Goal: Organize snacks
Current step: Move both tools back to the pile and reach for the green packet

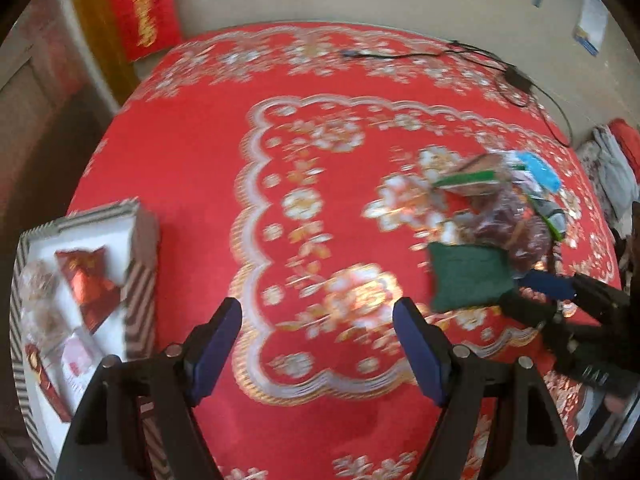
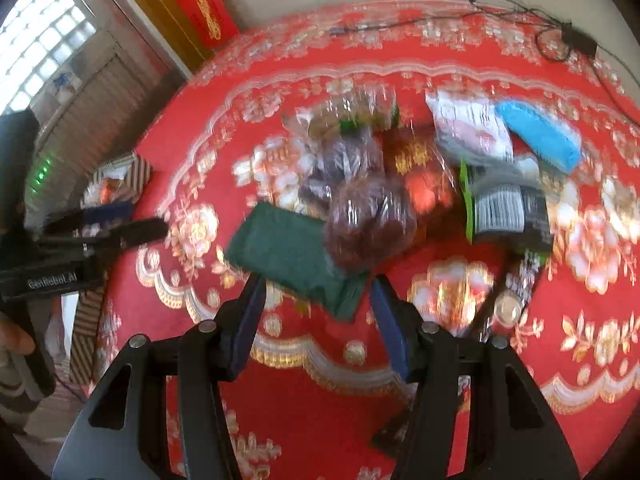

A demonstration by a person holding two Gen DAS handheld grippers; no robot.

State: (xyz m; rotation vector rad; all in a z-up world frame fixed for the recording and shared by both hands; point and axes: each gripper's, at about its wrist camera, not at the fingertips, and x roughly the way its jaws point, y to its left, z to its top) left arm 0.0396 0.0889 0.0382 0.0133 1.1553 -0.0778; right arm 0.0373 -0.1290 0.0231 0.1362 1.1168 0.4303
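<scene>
Right tool (image 2: pixel 316 292), released, nears green packet (image 2: pixel 288 256) in snack pile; left tool (image 1: pixel 318 320) released over bench (image 1: pixel 180 152); next: clench packet, carry to box (image 1: pixel 138 248).

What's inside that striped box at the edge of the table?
The striped box holds a shiny red packet, clear-wrapped pale snacks and a pink-and-white packet. The left fingers hide its near end.

Home, floral red tablecloth (image 1: pixel 192 152), window (image 2: pixel 44 40)
</scene>
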